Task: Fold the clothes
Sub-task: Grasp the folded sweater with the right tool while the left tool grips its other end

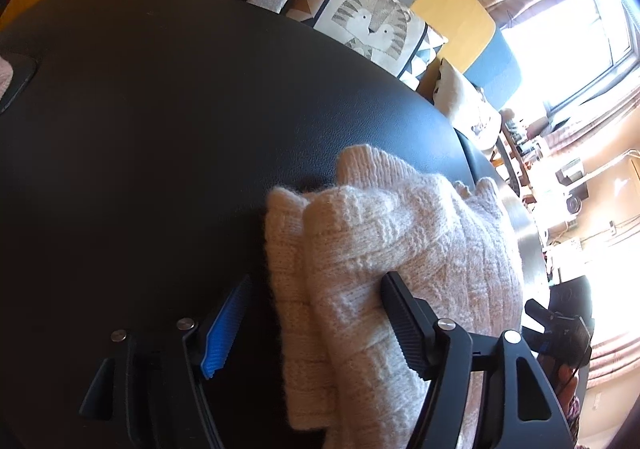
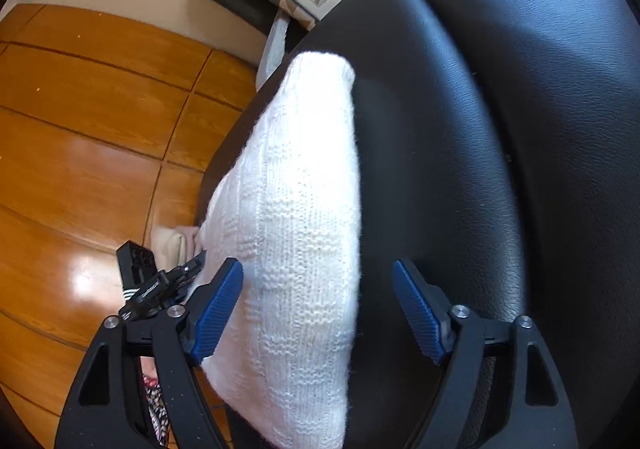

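Black leather seat (image 2: 460, 129) carries the folded cream knit sweater (image 2: 296, 209) near its edge; both tongs, left (image 1: 312, 325) and right (image 2: 318, 313), stand apart, gripping nothing; soft, light, best pinched at folded edges.

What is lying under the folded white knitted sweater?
The sweater rests on a black leather cushion. Whether anything lies between them is hidden by the knit.

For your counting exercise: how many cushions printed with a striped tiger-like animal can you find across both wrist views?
1. The animal-print cushion leans behind the black seat, upper centre in the left wrist view; the right wrist view shows it at the top edge. Others may be hidden.
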Available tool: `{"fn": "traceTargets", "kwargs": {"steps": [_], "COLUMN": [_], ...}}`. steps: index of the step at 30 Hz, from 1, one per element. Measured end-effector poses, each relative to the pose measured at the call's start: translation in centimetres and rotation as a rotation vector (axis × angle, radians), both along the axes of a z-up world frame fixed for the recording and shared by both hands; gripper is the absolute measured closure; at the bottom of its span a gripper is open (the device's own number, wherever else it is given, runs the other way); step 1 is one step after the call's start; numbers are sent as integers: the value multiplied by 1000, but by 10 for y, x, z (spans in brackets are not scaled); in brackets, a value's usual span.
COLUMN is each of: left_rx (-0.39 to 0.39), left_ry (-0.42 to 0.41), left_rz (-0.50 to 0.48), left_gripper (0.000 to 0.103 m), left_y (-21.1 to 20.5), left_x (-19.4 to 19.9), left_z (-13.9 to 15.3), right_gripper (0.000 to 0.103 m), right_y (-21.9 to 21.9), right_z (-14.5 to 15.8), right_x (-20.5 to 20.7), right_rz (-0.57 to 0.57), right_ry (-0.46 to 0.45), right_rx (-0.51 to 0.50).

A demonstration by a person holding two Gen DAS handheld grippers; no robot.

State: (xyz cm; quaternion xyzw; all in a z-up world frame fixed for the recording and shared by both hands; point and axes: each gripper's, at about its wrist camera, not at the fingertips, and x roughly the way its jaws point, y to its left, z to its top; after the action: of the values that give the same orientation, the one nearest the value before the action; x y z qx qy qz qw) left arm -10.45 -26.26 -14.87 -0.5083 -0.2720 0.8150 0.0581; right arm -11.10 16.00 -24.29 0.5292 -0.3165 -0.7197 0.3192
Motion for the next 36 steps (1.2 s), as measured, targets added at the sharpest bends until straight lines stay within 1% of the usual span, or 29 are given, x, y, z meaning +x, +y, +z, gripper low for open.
{"fn": "traceTargets", "kwargs": {"steps": [3,7,11,13,17,20,25,30,33,36], "left_rx": [5,63,131,143,193,197,189,195,224,253], "left_ry": [-19,-50,-68,-58,-63,-69,-68,-33,-14,-4], "left_rz": [-15,-9,-9,-17,-16,-33,-69,-83,-79,-56], "left_gripper": [32,32,32,32,32,32,27,26,26,26], "left_y": [-4,-13,-18,-19,-24,-22,-15,-3,-1,-1], "left_x": [-3,-3,-1,-1,-5,-11,-26,-32,-33,-33], "left_z": [3,2,-5,-4,-12,-13,-13,-16,-22,-26], "right_gripper": [22,22,21,21,20,18,17,17,17,17], "right_y": [-6,-1,-7,-5,-3,-3,0,3,0,-5], "right_z": [-1,0,1,1,1,2,2,0,-2,-1], "right_x": [-3,3,1,1,-2,-5,-9,-8,-5,-4], "right_rz": [11,12,32,33,41,50,62,54,53,63], "right_ry": [-34,-71,-71,-72,-78,-88,-102,-105,-89,-79], "right_rx": [-3,-13,-5,-5,-4,-1,5,-7,-12,0]}}
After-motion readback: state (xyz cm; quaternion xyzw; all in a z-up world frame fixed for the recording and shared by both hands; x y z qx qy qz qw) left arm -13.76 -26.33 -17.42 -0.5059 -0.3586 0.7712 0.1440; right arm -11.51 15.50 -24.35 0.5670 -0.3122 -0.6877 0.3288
